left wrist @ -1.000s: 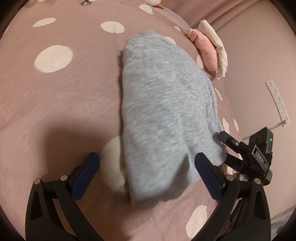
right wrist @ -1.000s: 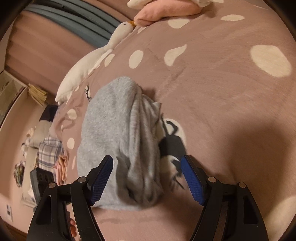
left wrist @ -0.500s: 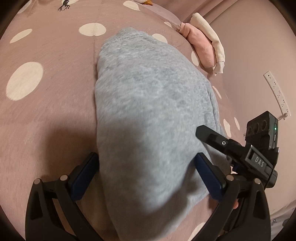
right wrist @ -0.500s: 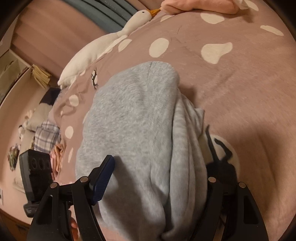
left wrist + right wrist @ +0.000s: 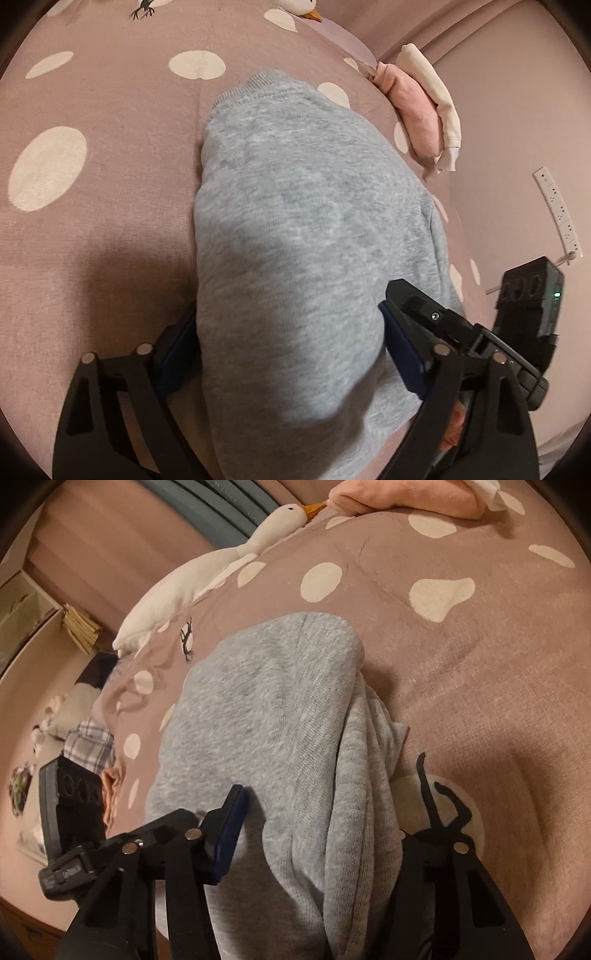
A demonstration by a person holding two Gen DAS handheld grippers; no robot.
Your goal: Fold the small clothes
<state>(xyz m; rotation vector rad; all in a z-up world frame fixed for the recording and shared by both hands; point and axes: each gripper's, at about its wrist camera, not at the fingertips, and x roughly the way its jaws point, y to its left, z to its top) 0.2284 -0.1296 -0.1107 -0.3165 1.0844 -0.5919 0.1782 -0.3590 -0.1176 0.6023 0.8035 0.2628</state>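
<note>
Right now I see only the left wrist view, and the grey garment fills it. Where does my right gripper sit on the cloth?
Observer: The right gripper straddles a bunched ridge along one side of the grey garment. Its jaws have just been closing.
Operator: Is it gripping yet?
Observer: Seemingly not. A shadowed gap shows between its one visible pad and the ridge, and the other pad is hidden behind cloth.
Operator: Anything on that far side?
Observer: A black animal print on the bedspread lies right beside the finger whose pad is hidden.
</note>
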